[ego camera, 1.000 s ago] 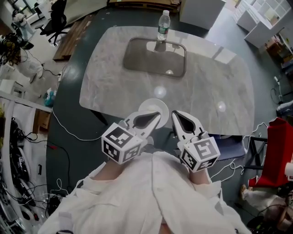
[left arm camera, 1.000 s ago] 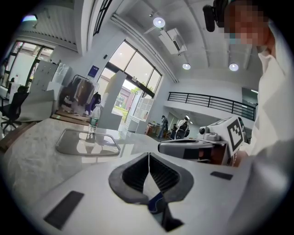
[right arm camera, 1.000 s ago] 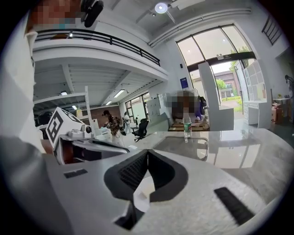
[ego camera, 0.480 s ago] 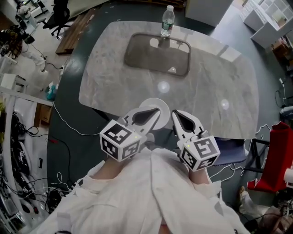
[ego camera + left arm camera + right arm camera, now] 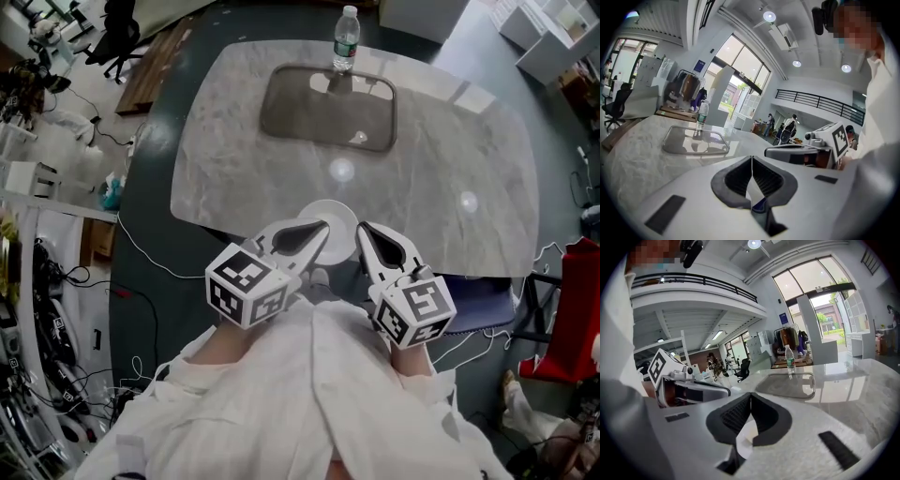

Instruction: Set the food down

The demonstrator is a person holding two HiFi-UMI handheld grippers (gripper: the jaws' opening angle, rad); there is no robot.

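1. Head view: a pale grey marble table (image 5: 450,141) fills the upper half of the frame. A round white plate (image 5: 333,214) lies at its 6 o'clock edge, and the part of it that shows is plain white.
2. The left gripper (image 5: 325,231) comes in from the plate's 7 o'clock and its tips overlap the plate. The right gripper (image 5: 360,232) comes in from 4 o'clock with its tips at the plate's rim. Both lie flat, each with its marker cube at the back, left (image 5: 246,286) and right (image 5: 414,307), in front of the person's white sleeves (image 5: 309,394).
3. A shallow grey rectangular tray (image 5: 328,112) sits toward the table's 12 o'clock. A clear plastic water bottle (image 5: 346,37) stands upright at the tray's 12 o'clock edge.
4. Left gripper view: the left gripper (image 5: 752,159) has its black pads closed tip to tip, with nothing clamped between them. A sliver of the plate (image 5: 751,187) shows through the opening behind the tips, with a small blue patch (image 5: 759,206) below it that I cannot identify.
5. The tray (image 5: 696,140) and bottle (image 5: 702,117) lie toward 10 o'clock. The right gripper (image 5: 801,152) sits at 3 o'clock.
6. Right gripper view: the right gripper (image 5: 751,393) also has its pads pressed together at the tips and holds nothing. The plate (image 5: 746,433) shows below, through the gap behind them.
7. The tray (image 5: 787,385) and bottle (image 5: 789,359) stand toward 1 o'clock on the table (image 5: 862,399). The left gripper (image 5: 693,390) is at 9 o'clock.
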